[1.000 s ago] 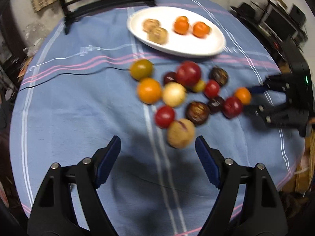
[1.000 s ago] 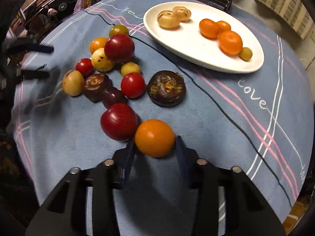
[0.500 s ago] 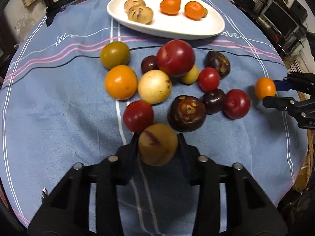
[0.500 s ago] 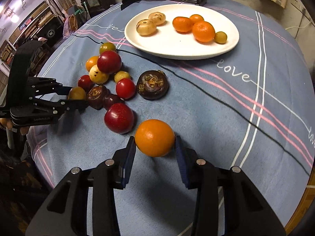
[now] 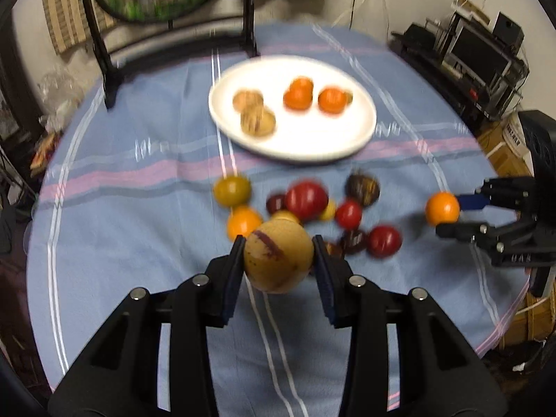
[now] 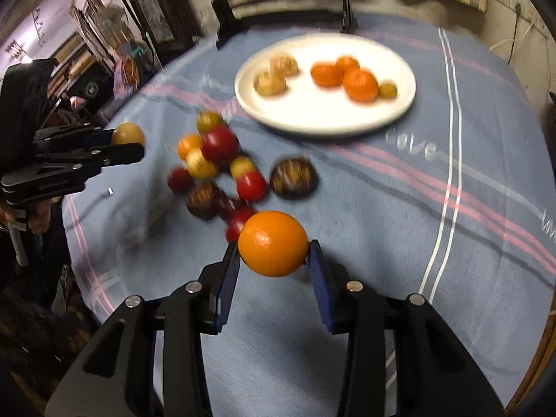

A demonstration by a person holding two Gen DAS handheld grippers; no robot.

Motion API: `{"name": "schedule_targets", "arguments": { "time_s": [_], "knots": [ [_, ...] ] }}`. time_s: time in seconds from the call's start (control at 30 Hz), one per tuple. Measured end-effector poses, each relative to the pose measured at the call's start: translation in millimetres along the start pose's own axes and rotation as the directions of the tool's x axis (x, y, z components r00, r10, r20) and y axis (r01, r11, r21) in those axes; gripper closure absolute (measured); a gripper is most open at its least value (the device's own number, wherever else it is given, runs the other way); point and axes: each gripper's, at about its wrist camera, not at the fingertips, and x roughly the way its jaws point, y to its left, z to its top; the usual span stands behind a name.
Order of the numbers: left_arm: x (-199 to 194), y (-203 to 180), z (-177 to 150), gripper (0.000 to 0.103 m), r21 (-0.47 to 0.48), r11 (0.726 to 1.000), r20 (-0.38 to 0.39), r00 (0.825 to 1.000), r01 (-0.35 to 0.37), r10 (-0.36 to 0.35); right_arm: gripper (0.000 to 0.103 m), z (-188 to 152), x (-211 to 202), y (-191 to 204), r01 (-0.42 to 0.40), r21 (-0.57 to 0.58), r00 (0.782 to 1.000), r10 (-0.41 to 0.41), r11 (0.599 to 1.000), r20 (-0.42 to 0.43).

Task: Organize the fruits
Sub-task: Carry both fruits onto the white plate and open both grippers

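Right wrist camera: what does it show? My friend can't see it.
The right gripper holds an orange above a blue tablecloth. Behind are loose fruits and a white plate holding more fruit.

The blue striped tablecloth (image 6: 399, 208) bears the white cursive word "love" (image 6: 411, 146); nothing else is legible.

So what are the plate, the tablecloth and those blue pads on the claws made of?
The plate looks like glazed white ceramic, plain and smooth, though blur leaves melamine possible. The tablecloth is soft woven fabric, matte and slightly fuzzy, with pink and white stripes. The blue pads look like rubber or foam on black plastic fingers; I can't tell which.
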Motion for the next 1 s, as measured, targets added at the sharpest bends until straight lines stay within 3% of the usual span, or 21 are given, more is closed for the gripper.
{"name": "schedule_targets", "arguments": {
  "time_s": [0.13, 0.27, 0.4, 1.0],
  "knots": [
    [-16.8, -1.9, 31.9, 0.064, 0.008, 1.000, 0.068, 0.998, -0.006, 0.005, 0.062, 25.2, -28.3, 10.7, -0.002, 0.002, 0.994, 0.002, 1.000, 0.111],
    [-25.7, -6.5, 55.5, 0.064, -0.002, 0.999, 0.110, 0.993, -0.032, 0.032, 0.062, 47.4, -52.3, 20.1, 0.001, 0.051, 0.969, -0.013, 0.999, 0.245],
    [-22.7, -12.7, 72.0, 0.064, -0.035, 0.999, 0.121, 0.992, -0.041, 0.045, 0.062, 60.9, -56.5, 22.3, -0.010, 0.104, 0.948, -0.024, 0.994, 0.316],
    [6.0, -22.3, 105.4, 0.064, -0.014, 0.997, 0.112, 0.990, -0.082, 0.083, 0.062, 95.3, -40.8, 1.2, -0.012, 0.150, 0.945, -0.038, 0.989, 0.325]
  ]
}}
